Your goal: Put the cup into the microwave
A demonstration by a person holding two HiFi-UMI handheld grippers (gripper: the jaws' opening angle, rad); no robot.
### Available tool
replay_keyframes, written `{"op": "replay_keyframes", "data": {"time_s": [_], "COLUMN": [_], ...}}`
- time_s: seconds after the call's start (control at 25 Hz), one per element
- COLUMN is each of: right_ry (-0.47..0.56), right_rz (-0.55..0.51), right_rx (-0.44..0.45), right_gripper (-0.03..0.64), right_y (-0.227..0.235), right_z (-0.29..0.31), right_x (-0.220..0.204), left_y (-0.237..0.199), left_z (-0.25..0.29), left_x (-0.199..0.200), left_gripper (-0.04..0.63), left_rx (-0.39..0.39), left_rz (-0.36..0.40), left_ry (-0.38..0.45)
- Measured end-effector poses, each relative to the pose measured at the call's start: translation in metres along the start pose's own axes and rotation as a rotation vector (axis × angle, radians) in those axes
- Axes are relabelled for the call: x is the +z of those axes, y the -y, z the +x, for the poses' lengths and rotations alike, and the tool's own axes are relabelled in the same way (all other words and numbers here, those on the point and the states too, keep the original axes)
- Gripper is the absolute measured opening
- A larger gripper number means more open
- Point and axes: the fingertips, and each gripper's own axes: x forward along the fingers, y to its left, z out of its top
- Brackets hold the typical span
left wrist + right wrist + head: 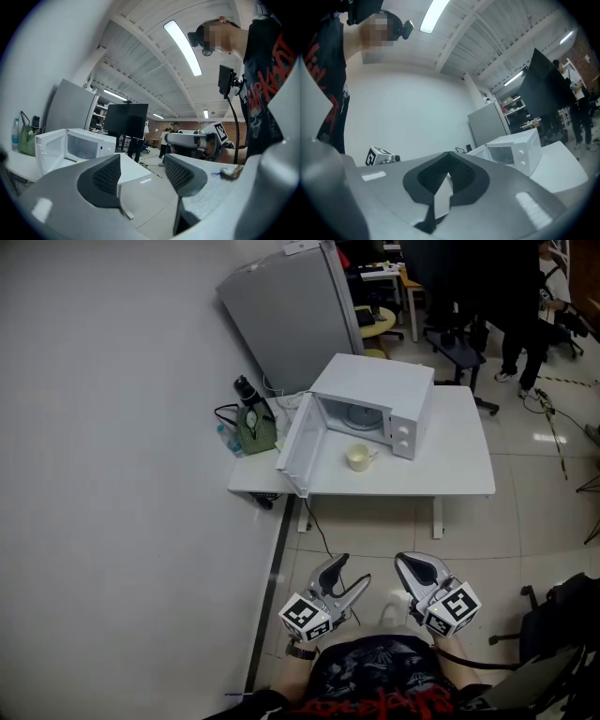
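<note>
Small cream-coloured cup (358,457) with a side handle: upright on the white rectangular worktop (459,460), just on the near side of the boxy white microwave oven (375,390) and outside its cavity. Microwave door (298,442) swung wide open to the left, with the cup to its right. On the far-left corner of the worktop, an olive-green fabric bag (255,430) with a black bottle (246,388) behind it. Behind the worktop, a tall grey cabinet (286,310) against the wall.

Left tool (352,570) – jaws apart, nothing between them, held level over the floor near the person's body, well apart from the worktop. Right tool (409,566) – jaws fully closed on nothing, alongside the left, likewise well short of the cup.
</note>
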Motion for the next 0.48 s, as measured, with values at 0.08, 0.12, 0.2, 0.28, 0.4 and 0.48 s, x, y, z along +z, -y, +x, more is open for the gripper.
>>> {"op": "replay_keyframes", "data": {"time_s": [0.08,0.12,0.2,0.28,0.4,0.48], "right_ry": [0.019,0.028,0.036,0.022,-0.013,-0.023], "right_rz": [-0.002,0.004,0.023,0.053,0.080,0.079], "right_rx": [-0.007,-0.014,-0.024,-0.040,-0.089,-0.132], "right_gripper": [0.001,0.001,0.002,0.002,0.002,0.002], "right_y": [0.013,0.019,0.032,0.047,0.076,0.102], "right_z": [0.009,0.013,0.022,0.031,0.045,0.063], "right_x": [0.008,0.010,0.009,0.003,-0.004,-0.004], "left_y": [-0.019,-0.031,-0.056,-0.080,-0.119,-0.155], "left_z": [0.016,0.021,0.031,0.043,0.063,0.080], "left_x": [-0.003,-0.003,-0.008,-0.018,-0.038,-0.050], "left_gripper": [0.278,0.278,0.278,0.278,0.278,0.278], "left_rx": [0.000,0.006,0.020,0.028,0.045,0.060], "left_rz": [0.010,0.006,-0.009,-0.028,-0.068,-0.089], "left_ry": [-0.033,-0.047,-0.068,-0.087,-0.121,-0.138]}}
